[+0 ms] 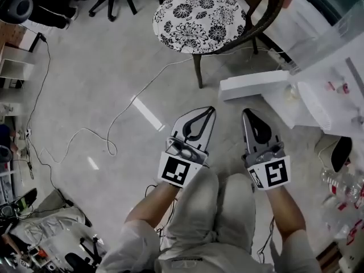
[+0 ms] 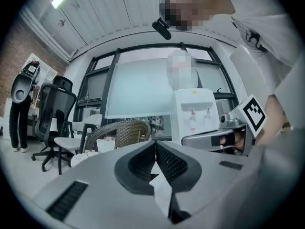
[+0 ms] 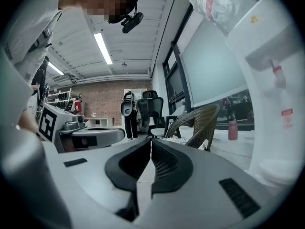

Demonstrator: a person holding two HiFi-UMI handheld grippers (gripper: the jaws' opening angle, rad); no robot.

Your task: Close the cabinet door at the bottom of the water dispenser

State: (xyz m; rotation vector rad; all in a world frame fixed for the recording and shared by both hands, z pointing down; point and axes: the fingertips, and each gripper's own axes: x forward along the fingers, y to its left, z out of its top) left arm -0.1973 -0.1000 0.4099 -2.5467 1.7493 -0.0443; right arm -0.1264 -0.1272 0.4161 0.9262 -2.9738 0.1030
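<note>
Left gripper view and right gripper view each show the fingers pressed together with nothing between them. From the head view, the left gripper (image 1: pixel 208 111) and right gripper (image 1: pixel 248 113) lie side by side above the person's knees, pointing forward over the pale floor (image 1: pixel 102 67). Just ahead of the right one, the white cabinet door (image 1: pixel 255 85) stands swung out from the foot of the water dispenser (image 1: pixel 318 104), apart from both grippers. Beyond it stands a wicker chair (image 1: pixel 277 7) with a flowered cushion (image 1: pixel 199 20). A white cable (image 1: pixel 85 129) trails across the floor.
</note>
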